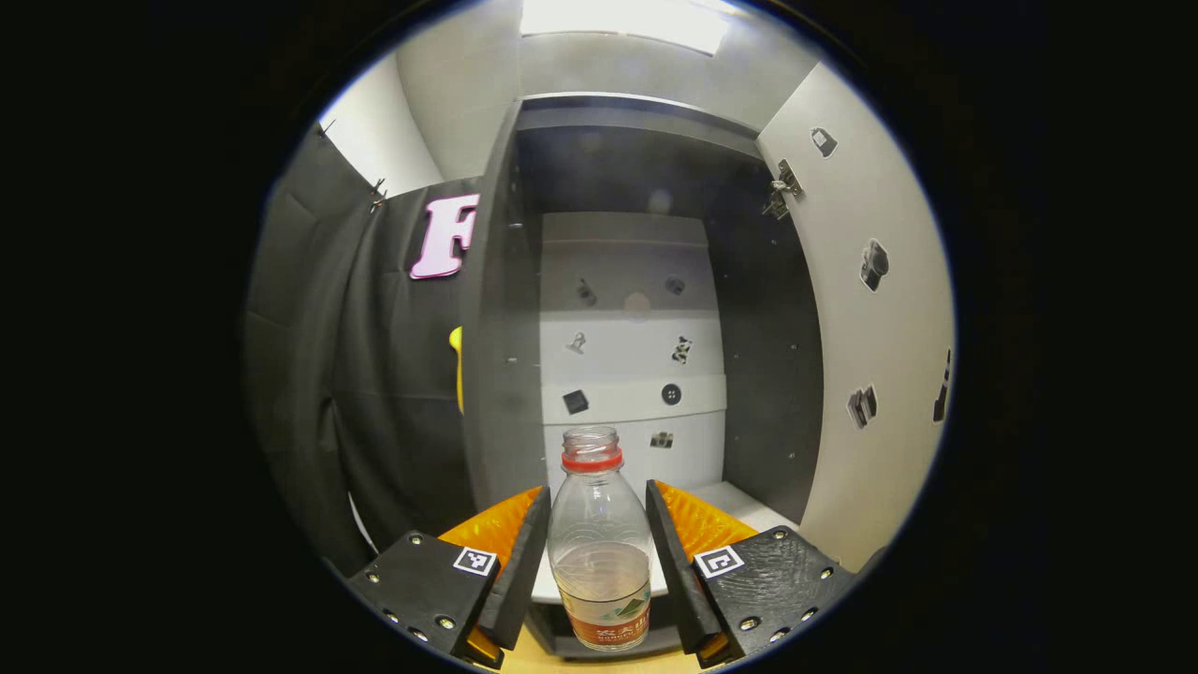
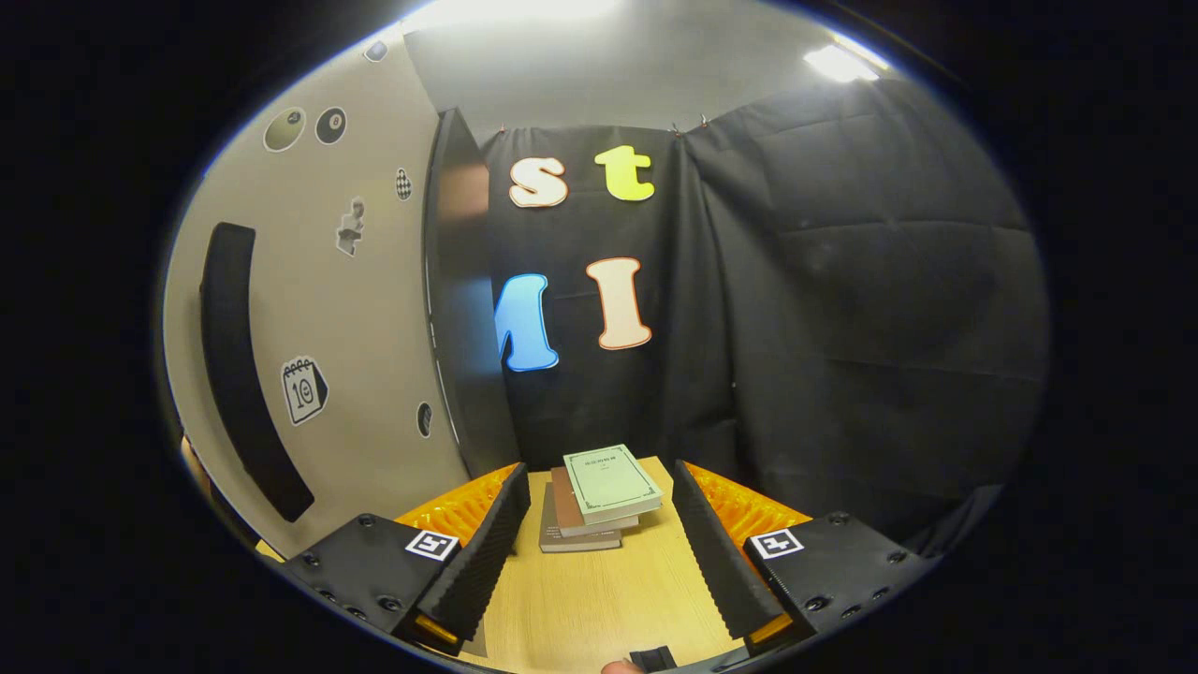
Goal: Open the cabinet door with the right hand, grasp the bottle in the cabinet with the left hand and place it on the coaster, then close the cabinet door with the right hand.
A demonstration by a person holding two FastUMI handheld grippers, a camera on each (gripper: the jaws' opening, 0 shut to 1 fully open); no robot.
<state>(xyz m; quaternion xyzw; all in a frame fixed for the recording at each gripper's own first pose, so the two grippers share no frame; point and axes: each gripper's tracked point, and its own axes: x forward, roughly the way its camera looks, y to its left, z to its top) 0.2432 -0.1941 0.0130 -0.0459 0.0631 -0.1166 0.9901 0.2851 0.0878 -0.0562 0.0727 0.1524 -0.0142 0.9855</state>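
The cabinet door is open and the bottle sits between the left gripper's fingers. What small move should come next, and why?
Probably close the left gripper on the bottle. The uncapped clear bottle stands upright between its fingers, with slim gaps showing on both sides, so it looks framed but not yet clamped. The cabinet door is swung open. The right gripper is open over the table, facing a stack of books.

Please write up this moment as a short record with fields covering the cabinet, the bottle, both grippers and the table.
cabinet door: swung open
bottle: clear plastic, uncapped, a little liquid inside, upright at the cabinet's front edge
left gripper: open, one finger on each side of the bottle, not pressing it
right gripper: open, holding nothing, beside the door's outer face
table: wooden, bearing a stack of books
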